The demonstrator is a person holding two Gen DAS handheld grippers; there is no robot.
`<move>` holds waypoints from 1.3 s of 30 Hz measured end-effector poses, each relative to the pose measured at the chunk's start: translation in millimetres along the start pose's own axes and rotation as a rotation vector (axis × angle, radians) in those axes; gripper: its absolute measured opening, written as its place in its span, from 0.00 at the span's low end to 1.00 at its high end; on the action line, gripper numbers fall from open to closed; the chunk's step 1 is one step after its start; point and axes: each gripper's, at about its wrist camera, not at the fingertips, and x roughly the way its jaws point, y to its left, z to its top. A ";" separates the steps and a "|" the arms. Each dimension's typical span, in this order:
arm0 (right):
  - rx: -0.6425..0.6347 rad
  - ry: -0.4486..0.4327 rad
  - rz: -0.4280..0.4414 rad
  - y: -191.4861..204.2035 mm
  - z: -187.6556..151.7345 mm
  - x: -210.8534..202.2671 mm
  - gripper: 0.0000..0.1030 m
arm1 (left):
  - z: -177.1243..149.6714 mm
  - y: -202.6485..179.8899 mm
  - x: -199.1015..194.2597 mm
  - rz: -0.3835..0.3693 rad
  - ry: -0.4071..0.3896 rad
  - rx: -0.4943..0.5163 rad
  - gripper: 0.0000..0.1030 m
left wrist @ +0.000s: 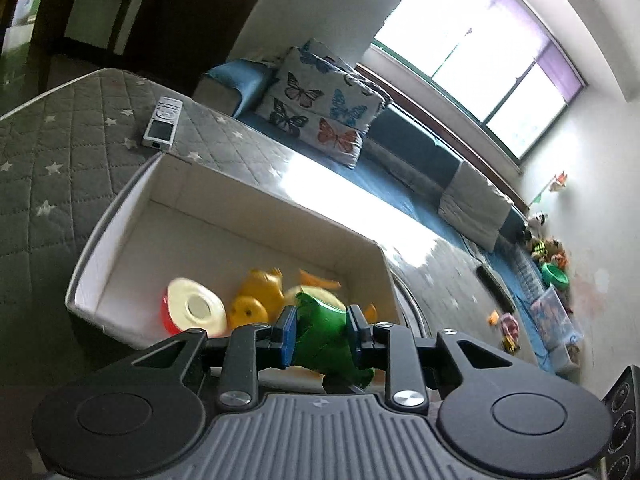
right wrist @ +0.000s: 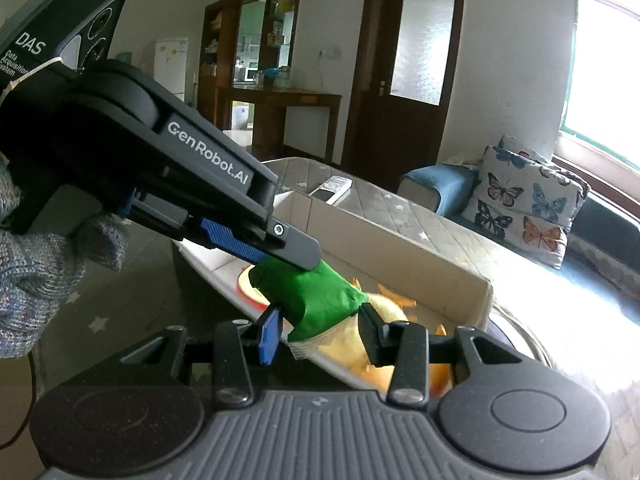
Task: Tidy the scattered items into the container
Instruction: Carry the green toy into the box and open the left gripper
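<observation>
My left gripper is shut on a green soft toy and holds it over the near edge of a white cardboard box. In the box lie a yellow duck toy, a red and white tape roll and orange pieces. In the right wrist view the left gripper comes in from the left, clamping the green toy above the box. My right gripper is open, its pads on either side of the toy's lower end without squeezing it.
The box sits on a grey quilted star-pattern cover with a white remote behind it. A blue sofa with butterfly cushions runs along the window. Small toys and a green bowl lie at the far right.
</observation>
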 end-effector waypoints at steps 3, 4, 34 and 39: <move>-0.002 0.019 0.007 -4.4 5.2 13.9 0.40 | 7.7 5.8 10.5 0.010 0.000 -0.011 0.28; -0.001 0.027 0.011 -5.9 6.3 18.4 0.40 | 8.9 7.7 14.1 0.012 0.002 -0.014 0.28; 0.076 0.016 0.011 -1.6 -16.9 1.1 0.49 | -18.2 10.7 16.5 0.046 0.035 -0.008 0.27; 0.095 0.015 0.010 1.9 -21.6 -3.3 0.50 | -23.7 6.8 9.7 0.074 0.030 0.024 0.27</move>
